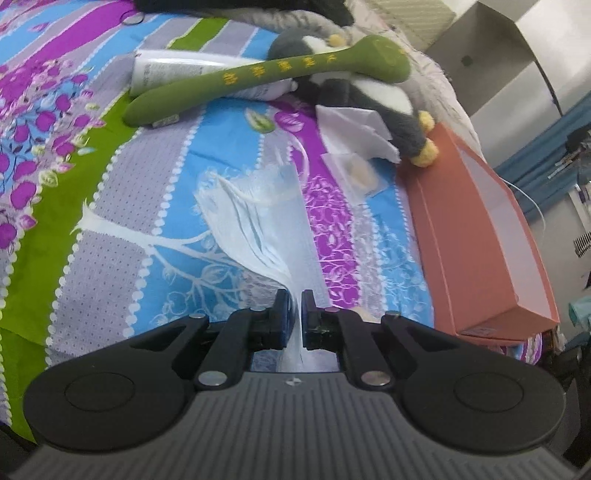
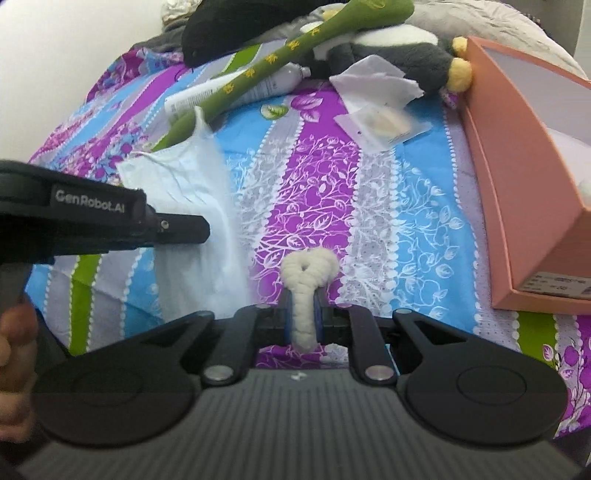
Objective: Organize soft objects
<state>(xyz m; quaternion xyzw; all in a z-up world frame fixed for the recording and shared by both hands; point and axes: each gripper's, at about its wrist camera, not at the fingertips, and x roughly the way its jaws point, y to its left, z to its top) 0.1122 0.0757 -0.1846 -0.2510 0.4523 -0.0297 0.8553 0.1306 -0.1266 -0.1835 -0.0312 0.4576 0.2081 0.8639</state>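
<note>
My left gripper (image 1: 294,301) is shut on a pale blue face mask (image 1: 258,221) and holds it above the patterned bedsheet (image 1: 155,206); the mask (image 2: 184,192) and the left gripper's finger (image 2: 177,229) also show in the right wrist view. My right gripper (image 2: 303,299) is shut on a white fluffy loop, like a scrunchie (image 2: 308,273). A green plush stick (image 1: 266,77) lies across a grey and white plush penguin (image 1: 369,96). An open orange box (image 1: 480,236) lies at the right; it shows too in the right wrist view (image 2: 509,177).
A white tube (image 1: 173,70) lies under the green stick. A crumpled white tissue (image 1: 354,129) and a small clear packet (image 1: 360,173) lie by the penguin. A black cloth (image 2: 236,29) and grey bedding (image 2: 480,22) lie at the back.
</note>
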